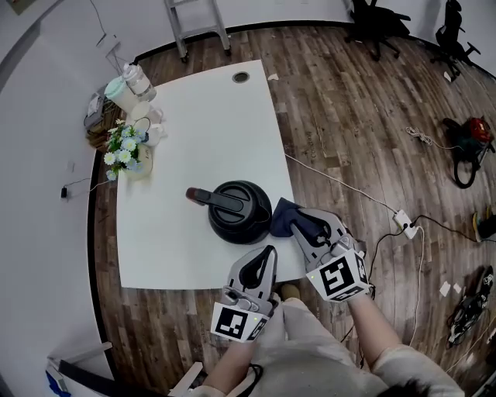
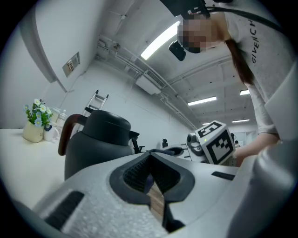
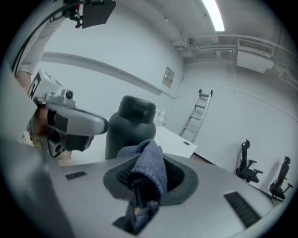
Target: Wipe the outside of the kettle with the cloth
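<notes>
The black kettle stands upright near the front of the white table, its brown-tipped handle pointing left. A dark blue cloth lies bunched against the kettle's right side, and my right gripper is shut on it. In the right gripper view the cloth hangs folded between the jaws, the kettle just behind it. My left gripper sits at the table's front edge, just short of the kettle, shut with nothing in it. The left gripper view shows the kettle close ahead on the left.
A vase of flowers, white cups and jars stand along the table's left side. A cable hole is at the far edge. On the wood floor are a power strip with cords, a stepladder and office chairs.
</notes>
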`<state>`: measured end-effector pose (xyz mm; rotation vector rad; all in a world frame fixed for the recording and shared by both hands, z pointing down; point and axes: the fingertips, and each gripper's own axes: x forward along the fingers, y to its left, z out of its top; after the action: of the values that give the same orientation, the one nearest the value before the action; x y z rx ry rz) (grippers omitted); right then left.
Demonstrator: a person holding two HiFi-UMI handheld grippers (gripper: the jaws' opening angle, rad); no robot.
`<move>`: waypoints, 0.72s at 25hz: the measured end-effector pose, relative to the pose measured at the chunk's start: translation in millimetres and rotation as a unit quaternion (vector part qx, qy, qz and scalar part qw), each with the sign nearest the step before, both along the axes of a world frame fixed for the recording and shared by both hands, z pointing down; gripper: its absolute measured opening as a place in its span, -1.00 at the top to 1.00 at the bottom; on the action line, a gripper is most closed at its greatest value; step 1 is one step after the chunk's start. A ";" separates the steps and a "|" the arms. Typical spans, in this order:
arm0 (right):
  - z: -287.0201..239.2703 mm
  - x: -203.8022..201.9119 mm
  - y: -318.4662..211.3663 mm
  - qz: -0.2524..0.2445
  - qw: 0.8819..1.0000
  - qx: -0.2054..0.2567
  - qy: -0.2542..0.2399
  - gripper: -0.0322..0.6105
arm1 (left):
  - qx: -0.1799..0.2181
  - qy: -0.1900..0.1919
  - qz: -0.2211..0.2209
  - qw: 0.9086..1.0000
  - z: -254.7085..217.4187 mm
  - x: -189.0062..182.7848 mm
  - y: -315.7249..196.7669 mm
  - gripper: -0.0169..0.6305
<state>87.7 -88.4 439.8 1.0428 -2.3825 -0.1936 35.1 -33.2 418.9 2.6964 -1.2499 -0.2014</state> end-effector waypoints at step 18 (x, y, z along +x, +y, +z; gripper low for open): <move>-61.3 -24.2 -39.3 -0.121 0.990 0.050 0.060 0.69 | -0.003 0.034 0.033 0.999 -7.2 60.8 -20.8 0.92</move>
<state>63.4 -127.6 378.5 0.7598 -2.4048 -0.4528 95.9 -54.0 411.7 2.6961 -1.1400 -0.2786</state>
